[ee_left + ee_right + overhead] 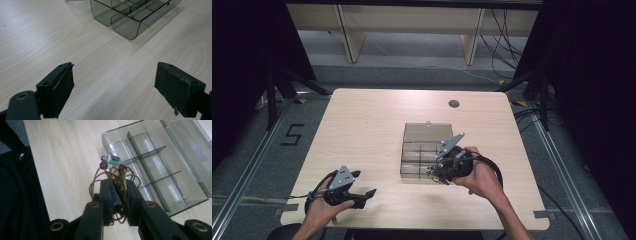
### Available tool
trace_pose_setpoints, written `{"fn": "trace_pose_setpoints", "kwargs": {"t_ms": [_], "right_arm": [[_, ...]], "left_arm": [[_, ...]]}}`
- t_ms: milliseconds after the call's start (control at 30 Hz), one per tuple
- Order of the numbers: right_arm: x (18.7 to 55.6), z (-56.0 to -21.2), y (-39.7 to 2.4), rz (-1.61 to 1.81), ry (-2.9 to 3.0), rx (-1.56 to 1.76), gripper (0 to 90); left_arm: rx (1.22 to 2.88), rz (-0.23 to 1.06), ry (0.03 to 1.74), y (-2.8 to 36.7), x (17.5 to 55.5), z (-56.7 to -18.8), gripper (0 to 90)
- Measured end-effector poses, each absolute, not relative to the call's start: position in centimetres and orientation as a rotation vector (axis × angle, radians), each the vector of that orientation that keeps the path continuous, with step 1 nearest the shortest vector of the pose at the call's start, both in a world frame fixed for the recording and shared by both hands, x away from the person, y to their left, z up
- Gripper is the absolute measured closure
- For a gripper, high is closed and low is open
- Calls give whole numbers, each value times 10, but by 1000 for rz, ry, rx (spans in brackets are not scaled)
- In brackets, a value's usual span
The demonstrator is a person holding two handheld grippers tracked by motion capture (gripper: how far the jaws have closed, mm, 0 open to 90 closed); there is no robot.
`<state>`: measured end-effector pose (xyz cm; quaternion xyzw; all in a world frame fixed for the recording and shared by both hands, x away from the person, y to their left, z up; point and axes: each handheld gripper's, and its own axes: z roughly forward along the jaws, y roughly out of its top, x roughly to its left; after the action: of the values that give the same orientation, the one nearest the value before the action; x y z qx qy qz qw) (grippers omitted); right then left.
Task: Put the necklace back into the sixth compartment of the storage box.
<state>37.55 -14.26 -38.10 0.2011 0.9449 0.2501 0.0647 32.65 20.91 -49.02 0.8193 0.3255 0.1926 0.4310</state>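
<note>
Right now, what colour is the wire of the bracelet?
Coppery brown; the bracelet, clamped in the right hand-held gripper, shows best in the right gripper view.

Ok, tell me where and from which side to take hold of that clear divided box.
Probably grip the clear divided box by its near end wall, coming from above with one pad inside and one outside. The walls are thin, upright and open at the top. The open left gripper faces that end, while the right gripper is shut on a beaded cord bracelet.
</note>
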Motion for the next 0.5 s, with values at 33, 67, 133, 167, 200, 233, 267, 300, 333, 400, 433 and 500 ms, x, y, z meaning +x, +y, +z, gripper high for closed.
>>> {"fn": "trace_pose_setpoints", "kwargs": {"t_ms": [33,67,133,167,200,233,267,300,333,400,433,500], "right_arm": [[377,-380,-143,757,2845,603,789],[378,-377,-143,740,2850,630,789],[384,-374,-143,745,2856,593,789],[386,-372,-143,734,2837,604,790],[387,-371,-143,731,2836,620,790],[389,-370,-144,729,2838,625,789],[395,-369,-145,720,2847,608,789],[395,-369,-145,720,2847,608,789],[397,-368,-145,707,2855,650,789],[400,-369,-145,707,2849,637,789],[403,-370,-146,702,2853,632,789],[405,-370,-146,693,2853,655,789]], "left_arm": [[2044,484,806,209,327,-490,151],[2032,474,814,209,326,-491,151],[2029,470,819,208,326,-491,151],[2029,471,817,208,326,-491,151],[2031,472,819,208,326,-490,151],[2027,470,819,208,326,-491,151],[2028,470,819,208,326,-491,151],[2027,469,820,208,326,-491,151],[2021,464,817,208,326,-491,150],[2024,467,819,208,326,-491,151],[2026,471,821,209,326,-491,151],[2026,471,821,209,326,-491,151]]}}
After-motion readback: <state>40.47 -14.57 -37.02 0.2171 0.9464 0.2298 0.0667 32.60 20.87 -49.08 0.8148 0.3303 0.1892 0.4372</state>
